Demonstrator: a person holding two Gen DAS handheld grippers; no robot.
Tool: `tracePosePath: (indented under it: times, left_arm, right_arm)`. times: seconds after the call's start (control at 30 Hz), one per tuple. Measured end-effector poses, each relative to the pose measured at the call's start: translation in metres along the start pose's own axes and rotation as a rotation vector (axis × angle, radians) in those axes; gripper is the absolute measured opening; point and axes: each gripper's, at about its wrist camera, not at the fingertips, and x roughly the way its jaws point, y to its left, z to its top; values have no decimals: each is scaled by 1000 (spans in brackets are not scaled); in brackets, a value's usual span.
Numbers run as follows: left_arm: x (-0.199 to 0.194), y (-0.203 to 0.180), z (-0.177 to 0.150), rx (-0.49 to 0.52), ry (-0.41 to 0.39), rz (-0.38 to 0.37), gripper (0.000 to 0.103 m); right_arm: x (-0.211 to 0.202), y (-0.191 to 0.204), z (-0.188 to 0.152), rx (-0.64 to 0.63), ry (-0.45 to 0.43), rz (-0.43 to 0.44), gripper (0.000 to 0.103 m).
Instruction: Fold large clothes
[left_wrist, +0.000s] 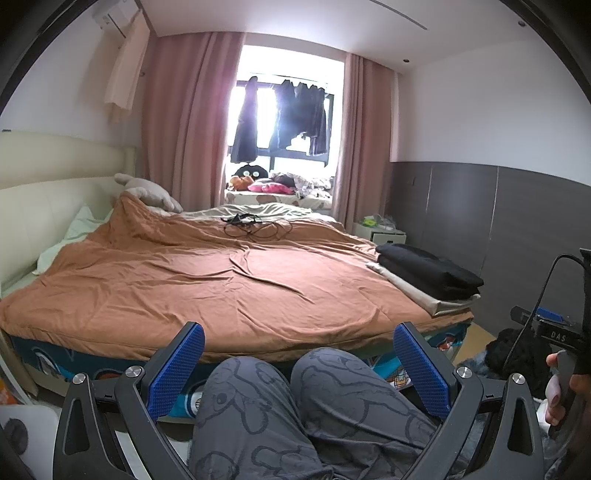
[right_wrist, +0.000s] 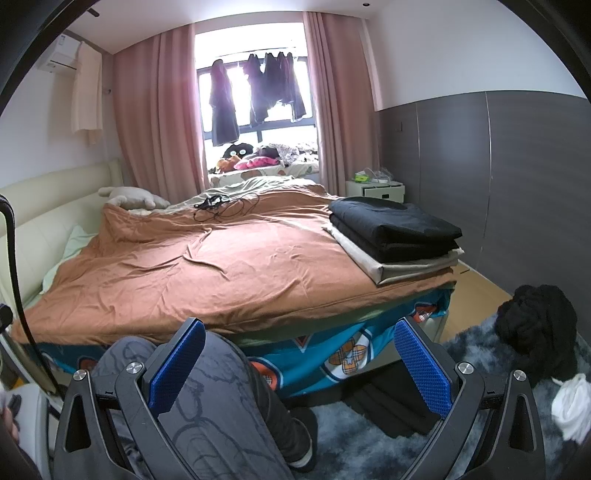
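The left gripper (left_wrist: 299, 373) is spread wide with nothing between its blue-padded fingers (left_wrist: 177, 369), and it hangs low over the person's knees (left_wrist: 295, 398) in grey patterned trousers, pointing toward the bed. The right gripper (right_wrist: 299, 373) is likewise spread and empty, its blue pads (right_wrist: 424, 365) framing one trousered knee (right_wrist: 207, 387) on the left and the teal cartoon-print bed skirt (right_wrist: 332, 358) ahead. Beyond both tools stretches the bed, covered by a rumpled orange-brown duvet (left_wrist: 221, 288), its near edge just past the knees. The folded clothes lie well apart from either gripper, on the bed's far right corner: a black folded garment (right_wrist: 395, 229) stacked on a beige folded one (right_wrist: 406, 267), seen up and to the right of the right gripper's fingers, and further right in the left wrist view (left_wrist: 428, 273). Closer to the right gripper, on the shaggy grey rug (right_wrist: 369, 443) to its right, sits a crumpled black garment (right_wrist: 535, 325) with a white piece of cloth (right_wrist: 572, 406) beside it. A tangle of black cable (left_wrist: 255, 225) lies on the duvet toward the far side, a plush toy (left_wrist: 147, 190) rests near the cream headboard (left_wrist: 44, 199), and a small white nightstand (right_wrist: 376, 190) stands beside the grey wall panel. Pink curtains (right_wrist: 155, 110) flank the bright window, where dark clothes (right_wrist: 258, 92) hang.
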Motion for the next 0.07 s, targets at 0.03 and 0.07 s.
tracePosePath:
  times: [0.03,0.07]
  left_arm:
    - [-1,0,0,-4,-4,0,103]
    - [-2,0,0,-6,-6,0,103]
  right_arm:
    - [0,0,0,1,0,2,103]
    - [-1,0,-1,2,-1,3,103]
